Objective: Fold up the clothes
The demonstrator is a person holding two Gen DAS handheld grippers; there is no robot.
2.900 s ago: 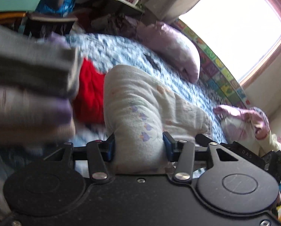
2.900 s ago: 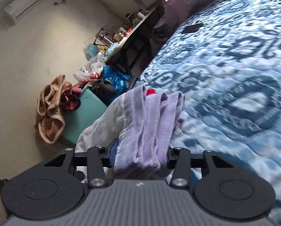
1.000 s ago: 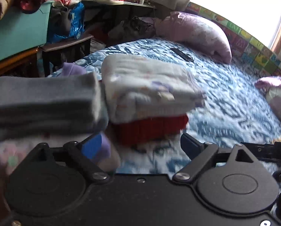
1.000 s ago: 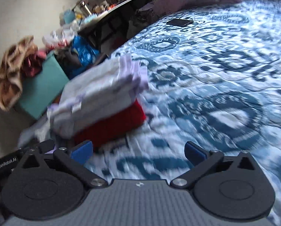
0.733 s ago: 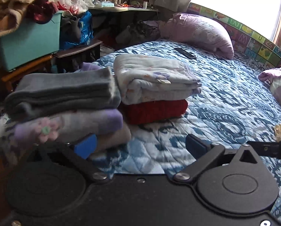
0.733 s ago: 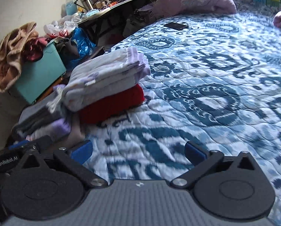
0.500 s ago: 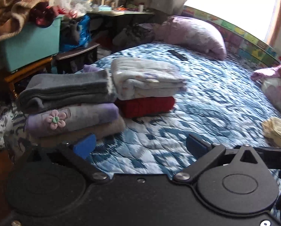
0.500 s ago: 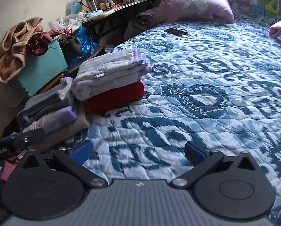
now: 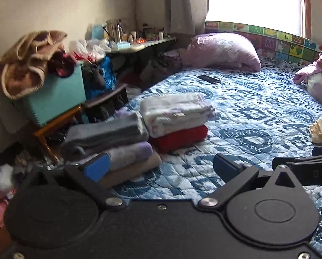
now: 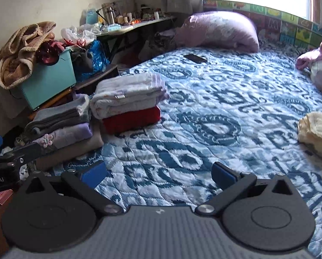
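— What is in front of you?

— A bed (image 10: 236,99) under a blue and white patterned quilt. Near its left edge sit two stacks of folded clothes. The white folded garment (image 10: 128,92) lies on top of a red one (image 10: 131,118); just beside it a grey piece (image 10: 57,116) tops a purple one (image 10: 63,135) and a tan one.

— And your tools?

— My left tool (image 9: 161,165) and right tool (image 10: 157,171) both have their fingers spread wide apart, holding nothing, low over the quilt.

— The room?

— A pink pillow (image 9: 221,51) lies by the window, a dark phone (image 10: 195,58) flat on the quilt near it. A cream garment (image 10: 316,133) lies unfolded on the right. Off the bed stands a teal box (image 9: 55,99) heaped with a brown blanket, and a cluttered table (image 10: 126,27) against the wall.
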